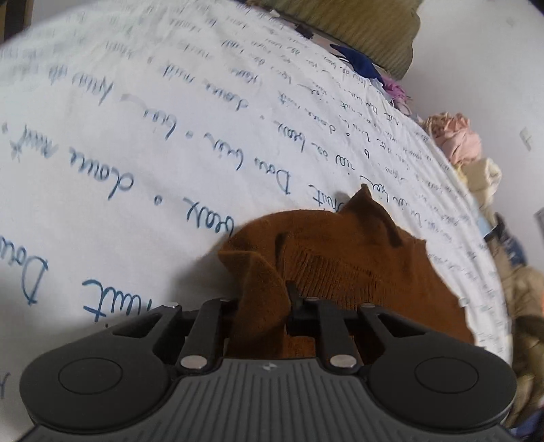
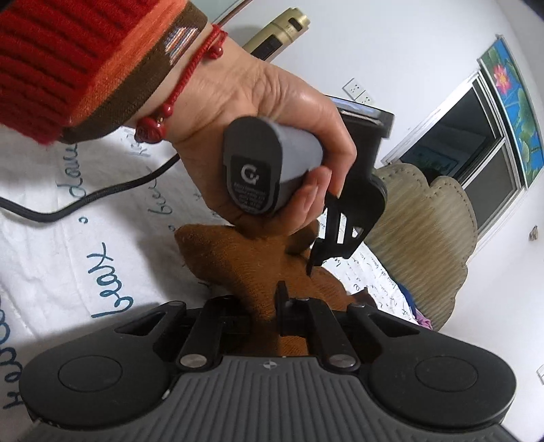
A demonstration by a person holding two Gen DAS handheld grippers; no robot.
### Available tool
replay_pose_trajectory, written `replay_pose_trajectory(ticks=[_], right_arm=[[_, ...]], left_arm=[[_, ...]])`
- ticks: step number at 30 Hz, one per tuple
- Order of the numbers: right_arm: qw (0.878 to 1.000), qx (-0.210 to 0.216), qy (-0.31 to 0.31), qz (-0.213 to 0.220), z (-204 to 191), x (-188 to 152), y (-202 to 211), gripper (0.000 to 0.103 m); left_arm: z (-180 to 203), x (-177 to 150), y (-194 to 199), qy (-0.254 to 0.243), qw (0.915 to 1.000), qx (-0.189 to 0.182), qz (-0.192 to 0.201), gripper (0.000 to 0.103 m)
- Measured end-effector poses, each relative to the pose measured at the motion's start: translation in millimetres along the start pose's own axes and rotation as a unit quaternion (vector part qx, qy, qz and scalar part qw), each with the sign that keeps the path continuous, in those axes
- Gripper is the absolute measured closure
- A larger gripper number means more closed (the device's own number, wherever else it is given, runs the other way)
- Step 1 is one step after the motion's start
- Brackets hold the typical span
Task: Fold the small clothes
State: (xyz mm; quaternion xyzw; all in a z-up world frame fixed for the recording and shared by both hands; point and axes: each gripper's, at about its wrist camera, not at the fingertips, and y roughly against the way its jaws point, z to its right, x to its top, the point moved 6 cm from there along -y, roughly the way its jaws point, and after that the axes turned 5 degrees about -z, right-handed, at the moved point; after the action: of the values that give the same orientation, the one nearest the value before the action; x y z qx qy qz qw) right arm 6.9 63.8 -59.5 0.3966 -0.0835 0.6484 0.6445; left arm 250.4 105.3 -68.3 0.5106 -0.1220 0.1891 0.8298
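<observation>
A small brown knit garment point(image 1: 340, 258) lies bunched on a white sheet with blue handwriting point(image 1: 136, 136). My left gripper point(image 1: 268, 302) is shut on a fold of the brown garment at its near edge. In the right wrist view the same brown garment point(image 2: 244, 258) is pinched in my right gripper point(image 2: 268, 302), which is shut on it. The other hand-held gripper point(image 2: 319, 261), held by a hand in a red sleeve, grips the garment's far side there.
A pile of clothes, pink point(image 1: 455, 136), cream and blue point(image 1: 357, 61), lies along the sheet's far right edge. An olive cushion point(image 1: 357, 23) sits at the back. A beige padded headboard point(image 2: 425, 231), a black cable point(image 2: 85, 200) and a window point(image 2: 476, 142) show in the right wrist view.
</observation>
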Motion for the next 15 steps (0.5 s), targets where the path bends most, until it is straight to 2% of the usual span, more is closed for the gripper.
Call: replay_pose_trajectory(ticks=[3,7,15], right_arm=[[1.0,-0.005,-0.024,0.012,11,-4,10,0.093],[0.997,-0.013,-0.073,0.025,35,-12,23,0.095],[0.989,-0.049,-0.135,0.036,79,-40,39,0.096]], left_arm=[[19,-3,13,-0.037,0.9982,0.037,0.031,0.089],[48,-5,30,-0.093,0.9899,0.084,0.067,0.089],[111,-5,40,-0.153,0.9772,0.11,0.098,0.089]])
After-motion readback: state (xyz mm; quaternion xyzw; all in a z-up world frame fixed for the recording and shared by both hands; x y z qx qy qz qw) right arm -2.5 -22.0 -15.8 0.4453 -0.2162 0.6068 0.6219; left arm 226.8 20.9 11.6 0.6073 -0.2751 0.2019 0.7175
